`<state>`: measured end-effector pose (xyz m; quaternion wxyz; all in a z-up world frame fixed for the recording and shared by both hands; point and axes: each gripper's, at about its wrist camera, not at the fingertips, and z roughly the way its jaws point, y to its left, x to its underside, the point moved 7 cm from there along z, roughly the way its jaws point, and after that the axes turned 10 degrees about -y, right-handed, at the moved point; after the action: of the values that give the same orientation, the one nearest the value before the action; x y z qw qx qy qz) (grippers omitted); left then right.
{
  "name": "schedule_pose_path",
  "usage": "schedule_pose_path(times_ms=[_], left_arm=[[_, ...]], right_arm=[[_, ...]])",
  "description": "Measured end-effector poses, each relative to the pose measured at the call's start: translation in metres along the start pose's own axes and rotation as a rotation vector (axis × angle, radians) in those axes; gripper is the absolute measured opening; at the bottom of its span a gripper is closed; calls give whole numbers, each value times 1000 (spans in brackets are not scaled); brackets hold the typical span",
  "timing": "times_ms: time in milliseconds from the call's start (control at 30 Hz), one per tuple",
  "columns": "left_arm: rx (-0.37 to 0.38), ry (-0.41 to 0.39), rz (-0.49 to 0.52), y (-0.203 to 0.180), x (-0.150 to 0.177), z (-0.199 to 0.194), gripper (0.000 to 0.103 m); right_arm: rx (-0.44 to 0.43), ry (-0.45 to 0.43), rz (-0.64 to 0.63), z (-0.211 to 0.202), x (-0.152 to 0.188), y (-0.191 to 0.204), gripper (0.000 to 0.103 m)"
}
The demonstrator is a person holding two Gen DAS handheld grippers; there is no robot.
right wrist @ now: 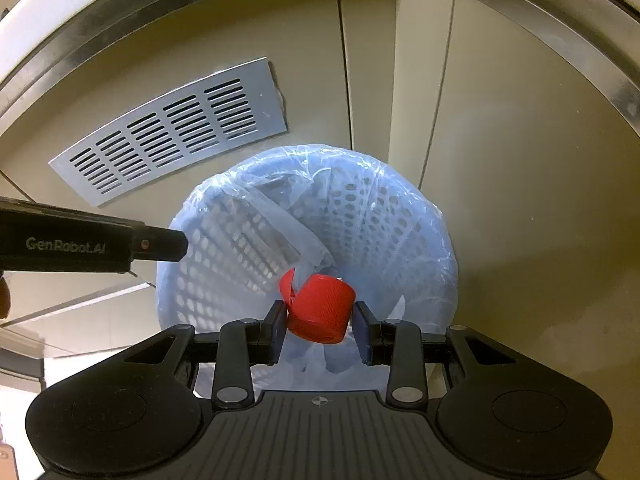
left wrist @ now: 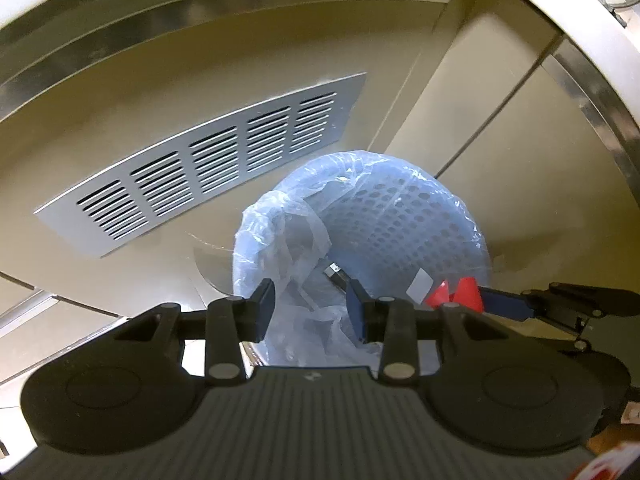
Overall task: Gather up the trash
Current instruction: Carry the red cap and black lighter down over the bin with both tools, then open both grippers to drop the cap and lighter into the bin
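Plastic film of a clear liner (left wrist: 296, 240) is bunched inside a pale blue perforated bin (left wrist: 404, 216), so the bottom of the bin is largely hidden; a small dark object with a metallic end (left wrist: 334, 274) is glimpsed among the folds in the left wrist view, but what it is cannot be made out. A small white scrap (left wrist: 420, 286) is seen against the inner wall of the bin, partly cut off by the claws. The bin is stood on the floor against beige cabinet fronts, just beside a grey slotted vent plate (left wrist: 208, 164). The left claw (left wrist: 312, 308) is held above the mouth of the bin with its jaws spread and nothing pinched between them; only the crumpled liner is seen through the gap. The right claw (right wrist: 320, 326) is pressed onto a red bottle cap (right wrist: 320, 310), which is pinched by its ribbed sides with its torn tamper ring (right wrist: 286, 286) hanging loose at the left. The cap is held over the open bin, above the liner, and is not yet dropped in. In the left wrist view the cap (left wrist: 456, 294) is partly hidden behind the left claw's linkage.
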<state>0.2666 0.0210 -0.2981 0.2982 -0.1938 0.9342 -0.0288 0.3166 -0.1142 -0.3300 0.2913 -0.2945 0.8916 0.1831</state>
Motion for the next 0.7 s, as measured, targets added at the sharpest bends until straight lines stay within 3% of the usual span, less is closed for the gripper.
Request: schedule_pose_path(times_ms=[400,433,467,500,700], left_arm=[[-17,-9,-28,11,1,-3,35],[-19,-10,-28,12,1,-3,35],[-20,-11,-29,12,1,-3,35],[-20,-11,-30,12,1,-4,35],[-21,-22,-29,13,-1,-11,35]], right_arm=[[-13,-2,3,6,-3,6,37],[-20,1,5,8,-4,6,44],[-24,3,4,9,-4,7,57],[-20,-2,2,8,-5,6,61],[-4,1,9,1,-7,2,62]])
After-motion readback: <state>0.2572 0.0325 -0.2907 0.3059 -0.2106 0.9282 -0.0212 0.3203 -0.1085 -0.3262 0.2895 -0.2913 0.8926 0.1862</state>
